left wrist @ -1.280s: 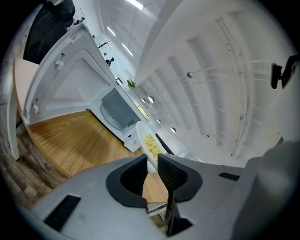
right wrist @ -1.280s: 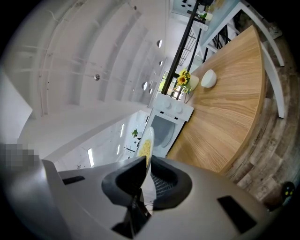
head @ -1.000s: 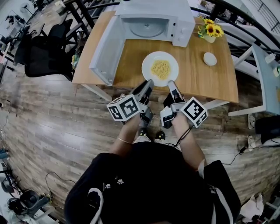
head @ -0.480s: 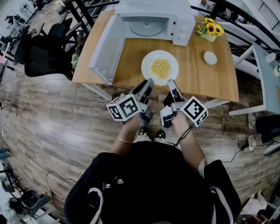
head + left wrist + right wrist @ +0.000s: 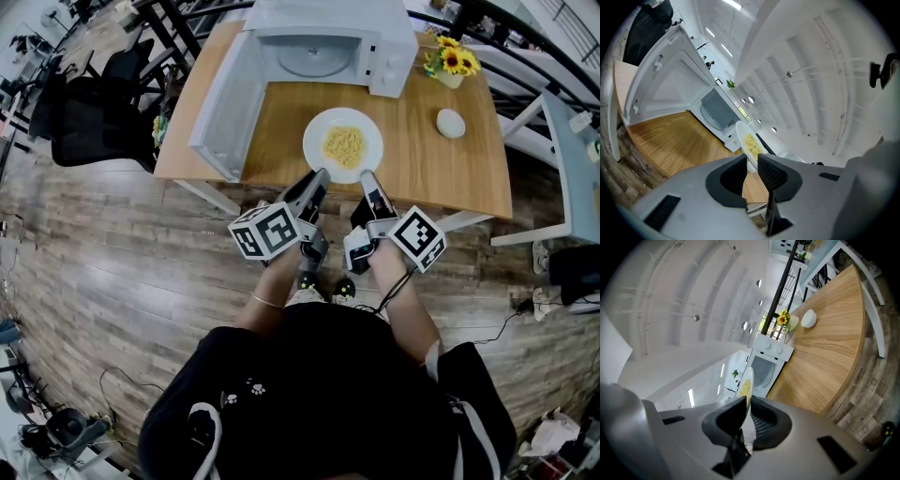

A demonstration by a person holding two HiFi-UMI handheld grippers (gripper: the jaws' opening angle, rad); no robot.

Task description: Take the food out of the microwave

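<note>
White round plate of yellow noodles (image 5: 317, 129), near rim clamped by left gripper (image 5: 319, 178) and right gripper (image 5: 367, 179); uneven pull may tip it

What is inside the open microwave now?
Only its glass turntable shows inside the microwave; the cavity's upper part is hidden under the housing. The plate of food sits outside on the table.

Almost nothing differs. Things in the head view spread outward a hair. The open white microwave door (image 5: 220, 108) sits slightly further left. The right corner of the wooden table (image 5: 450, 178) sits slightly further right. The crumpled white thing (image 5: 560, 436) on the plank floor (image 5: 122, 281) lies nearer the frame's corner. A pale shape seen at the right edge half a second ago is gone.
</note>
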